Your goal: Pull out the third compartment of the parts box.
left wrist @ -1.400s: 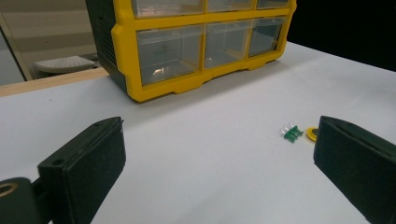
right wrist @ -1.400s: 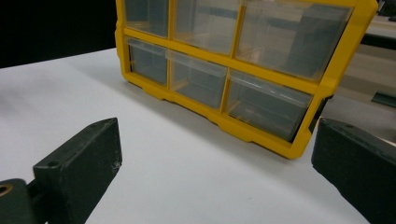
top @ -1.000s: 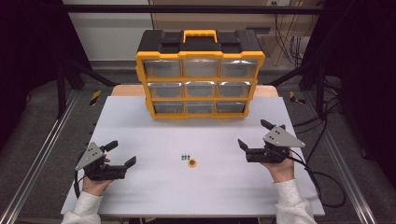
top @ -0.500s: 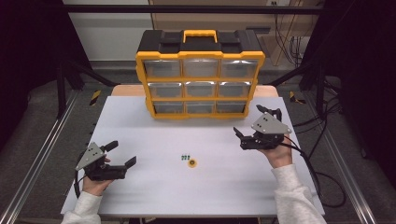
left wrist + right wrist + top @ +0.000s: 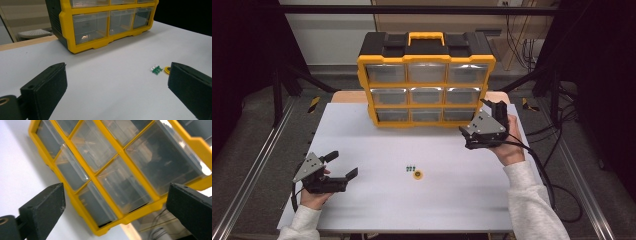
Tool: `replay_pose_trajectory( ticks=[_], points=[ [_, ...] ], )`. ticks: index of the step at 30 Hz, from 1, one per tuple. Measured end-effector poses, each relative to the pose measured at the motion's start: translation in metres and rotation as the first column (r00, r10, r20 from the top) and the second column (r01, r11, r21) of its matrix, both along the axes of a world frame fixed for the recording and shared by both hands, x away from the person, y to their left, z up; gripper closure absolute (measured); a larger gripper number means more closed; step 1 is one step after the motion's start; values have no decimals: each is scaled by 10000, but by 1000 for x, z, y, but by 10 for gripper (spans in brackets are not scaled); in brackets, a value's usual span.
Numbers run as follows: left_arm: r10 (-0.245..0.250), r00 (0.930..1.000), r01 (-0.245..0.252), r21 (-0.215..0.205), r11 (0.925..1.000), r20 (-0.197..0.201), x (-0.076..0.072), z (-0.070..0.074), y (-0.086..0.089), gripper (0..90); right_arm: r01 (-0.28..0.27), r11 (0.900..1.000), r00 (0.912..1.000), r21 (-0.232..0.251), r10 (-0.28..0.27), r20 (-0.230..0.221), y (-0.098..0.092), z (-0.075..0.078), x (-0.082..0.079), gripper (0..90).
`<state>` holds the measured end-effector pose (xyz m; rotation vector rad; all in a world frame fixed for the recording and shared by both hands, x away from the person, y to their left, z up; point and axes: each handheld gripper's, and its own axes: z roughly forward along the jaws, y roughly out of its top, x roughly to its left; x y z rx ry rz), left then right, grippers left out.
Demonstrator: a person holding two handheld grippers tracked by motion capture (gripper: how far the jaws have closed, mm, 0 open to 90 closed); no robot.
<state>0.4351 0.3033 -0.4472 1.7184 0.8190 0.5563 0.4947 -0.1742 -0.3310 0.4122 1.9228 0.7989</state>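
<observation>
A yellow and black drawer organizer [image 5: 427, 80] with clear drawers stands at the back of the white table [image 5: 447, 210]. My right gripper [image 5: 473, 121] is open and tilted, close in front of the organizer's lower right drawers [image 5: 120, 185], touching nothing. My left gripper [image 5: 343, 164] rests open near the front left of the table, with nothing between its jaws. A small green part [image 5: 410, 168] and a yellow ring [image 5: 417, 174] lie side by side mid-table. The left gripper view shows the green part [image 5: 156, 69] and the ring [image 5: 167, 70] ahead, beside the right jaw.
Black frame posts and metal rails run along both sides of the table. Cables trail off the right edge [image 5: 542, 165]. A wooden board [image 5: 347, 96] shows behind the table beside the organizer. Bare white table surface lies between the two grippers.
My right gripper has moved forward from the right side of the table up to the organizer's lower right drawers and has tilted. The left gripper has stayed put.
</observation>
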Motion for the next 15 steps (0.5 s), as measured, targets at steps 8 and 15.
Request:
replay_pose_trajectory(
  ticks=[8,15],
  points=[
    [-17,10000,17,31,10000,11,0,0,0,20,-15,9978,9987,-665,49,507,9,7,8,30],
    [-58,10000,58,79,10000,-7,0,0,0,20,178,9882,9943,-1519,-15,1068,15,12,19,37]
  ],
)
